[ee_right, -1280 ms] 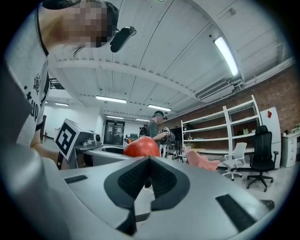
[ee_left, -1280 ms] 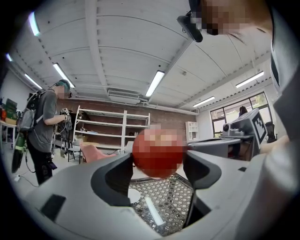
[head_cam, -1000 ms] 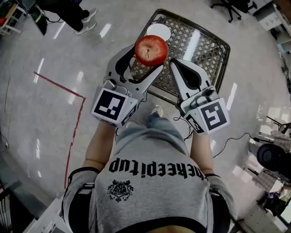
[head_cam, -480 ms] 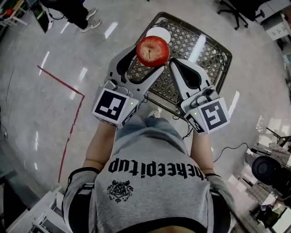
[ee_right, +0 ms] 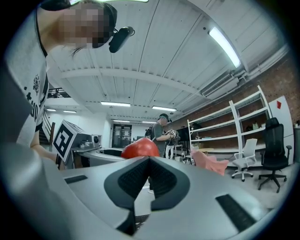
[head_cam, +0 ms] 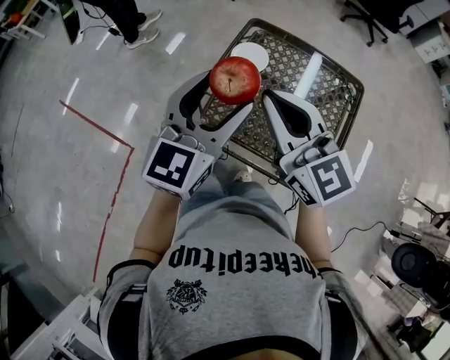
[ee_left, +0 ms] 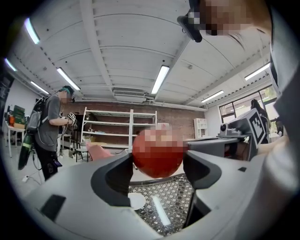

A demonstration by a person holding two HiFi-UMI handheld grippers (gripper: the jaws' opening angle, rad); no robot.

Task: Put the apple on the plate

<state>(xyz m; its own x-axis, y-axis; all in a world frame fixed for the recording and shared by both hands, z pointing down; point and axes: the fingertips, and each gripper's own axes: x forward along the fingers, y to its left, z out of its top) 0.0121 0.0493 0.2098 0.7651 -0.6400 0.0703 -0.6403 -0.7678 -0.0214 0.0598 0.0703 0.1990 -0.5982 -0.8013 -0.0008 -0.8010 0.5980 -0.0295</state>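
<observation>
A red apple is held in the air by my left gripper, whose jaws are shut on it high above a metal mesh table. In the left gripper view the apple fills the gap between both jaws. A small white plate lies on the table's far left corner, just beyond the apple; the same plate shows below the apple. My right gripper hangs beside the apple with its jaws shut and nothing between them. The apple peeks over its left jaw.
Red tape marks a line on the shiny floor at the left. A person stands at the far left top. Office chairs stand at the top right, and cables and equipment lie at the right.
Both grippers and the apple hold their place in the view. The table and floor have shifted slightly under them as the view moved.
</observation>
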